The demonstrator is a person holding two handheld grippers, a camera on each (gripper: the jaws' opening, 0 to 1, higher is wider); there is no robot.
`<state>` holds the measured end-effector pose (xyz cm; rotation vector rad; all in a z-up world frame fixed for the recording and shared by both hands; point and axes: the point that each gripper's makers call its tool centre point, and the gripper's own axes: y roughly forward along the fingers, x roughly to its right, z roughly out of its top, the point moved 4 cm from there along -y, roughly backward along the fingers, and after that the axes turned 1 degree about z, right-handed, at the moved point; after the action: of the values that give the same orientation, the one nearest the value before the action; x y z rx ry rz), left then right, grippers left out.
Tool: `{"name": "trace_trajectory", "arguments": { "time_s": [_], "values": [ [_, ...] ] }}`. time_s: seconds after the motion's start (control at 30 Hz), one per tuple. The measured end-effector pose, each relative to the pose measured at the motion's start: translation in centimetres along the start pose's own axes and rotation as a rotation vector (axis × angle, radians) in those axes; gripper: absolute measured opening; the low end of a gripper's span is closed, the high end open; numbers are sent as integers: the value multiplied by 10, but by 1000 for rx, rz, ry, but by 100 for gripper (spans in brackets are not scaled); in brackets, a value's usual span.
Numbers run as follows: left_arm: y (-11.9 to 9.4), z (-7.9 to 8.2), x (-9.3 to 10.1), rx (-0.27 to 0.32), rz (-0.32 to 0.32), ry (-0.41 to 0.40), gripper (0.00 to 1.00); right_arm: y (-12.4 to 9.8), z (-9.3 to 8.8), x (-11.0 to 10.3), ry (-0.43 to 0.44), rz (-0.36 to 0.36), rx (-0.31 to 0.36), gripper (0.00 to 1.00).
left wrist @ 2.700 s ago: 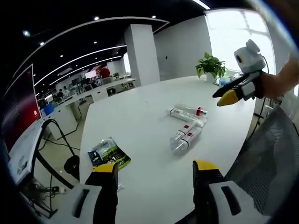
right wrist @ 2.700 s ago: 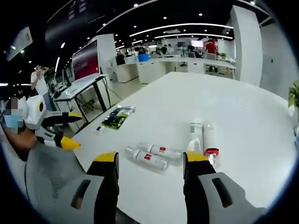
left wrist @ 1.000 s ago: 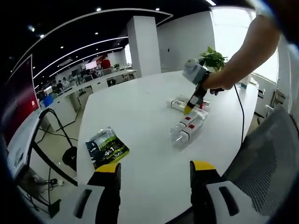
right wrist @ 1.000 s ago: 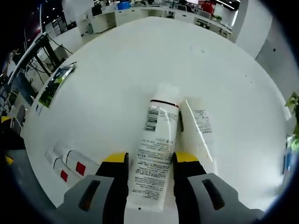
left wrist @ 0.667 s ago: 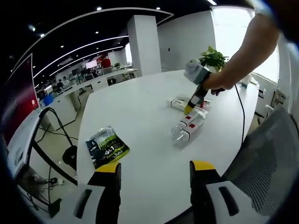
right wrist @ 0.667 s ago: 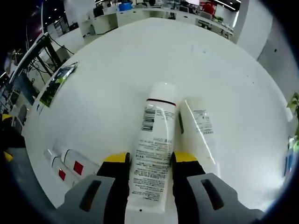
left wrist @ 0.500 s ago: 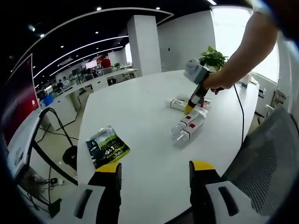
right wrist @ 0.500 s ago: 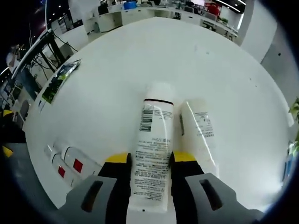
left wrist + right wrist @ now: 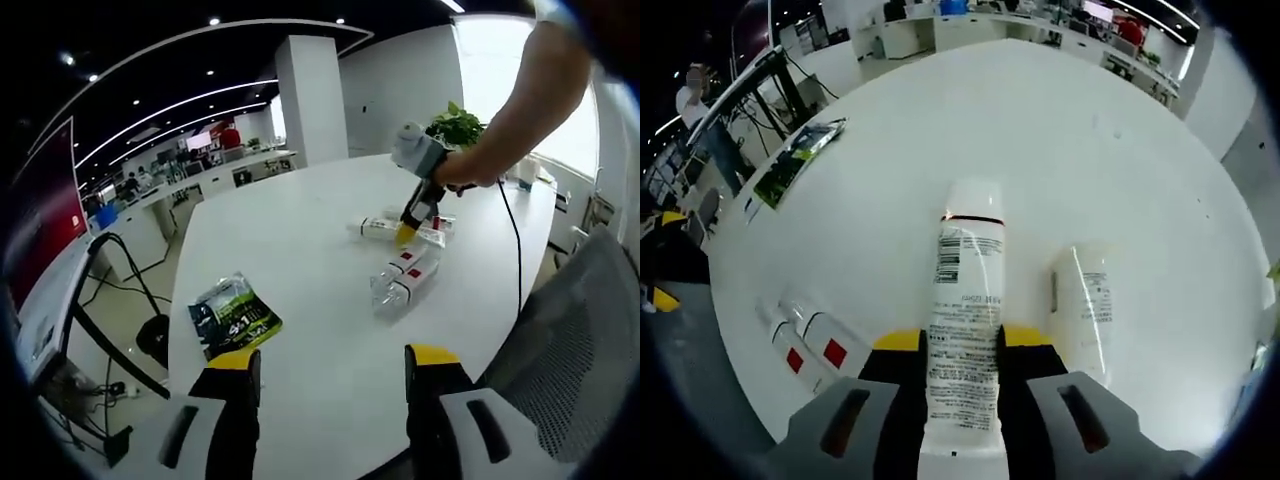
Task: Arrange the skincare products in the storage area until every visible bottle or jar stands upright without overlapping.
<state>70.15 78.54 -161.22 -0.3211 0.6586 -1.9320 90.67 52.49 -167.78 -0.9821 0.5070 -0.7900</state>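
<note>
The right tool [image 9: 962, 345] has its jaws clamped on a white tube [image 9: 964, 325] that runs forward between them. The left tool [image 9: 325, 362] hangs with jaws spread, holding nothing.

Open-plan office around a large white table

The white table [image 9: 300, 250] has a rounded edge and a glossy top that mirrors the ceiling lights. A square white pillar [image 9: 310, 95] rises behind it, beside a white wall and a bright window [image 9: 500, 70] with a potted plant [image 9: 455, 128] in front. Curved strip lights [image 9: 170, 125] and small spotlights cross the dark ceiling. White desks [image 9: 215, 180] stand farther back, a red screen [image 9: 45, 215] at the left, black cables [image 9: 110, 300] trailing to the pale floor, and a grey mesh chair [image 9: 575, 340] at the table's near edge.
</note>
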Motion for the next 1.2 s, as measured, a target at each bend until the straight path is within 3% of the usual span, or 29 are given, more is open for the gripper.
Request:
{"name": "trace_trajectory", "arguments": {
  "time_s": [0.17, 0.47, 0.57, 0.63, 0.93, 1.1, 1.2],
  "values": [
    [-1, 1, -1, 9, 4, -3, 60, -18, 15, -4, -37, 3, 53, 22],
    [-1, 1, -2, 14, 7, -1, 60, -41, 18, -16, -85, 33, 126, 23],
    [-1, 1, -2, 14, 7, 3, 60, -54, 14, -35, -105, 84, 161, 24],
    [-1, 2, -2, 16, 9, 4, 60, -60, 11, -48, -49, 123, 184, 24],
    [-1, 1, -1, 12, 7, 11, 60, -75, -17, -112, -129, 194, 197, 24],
    [1, 0, -2, -1, 11, 12, 60, -86, -26, -133, -133, 227, 231, 24],
    [0, 0, -1, -2, 11, 24, 60, -86, -35, -145, -169, 242, 213, 24]
  ]
}}
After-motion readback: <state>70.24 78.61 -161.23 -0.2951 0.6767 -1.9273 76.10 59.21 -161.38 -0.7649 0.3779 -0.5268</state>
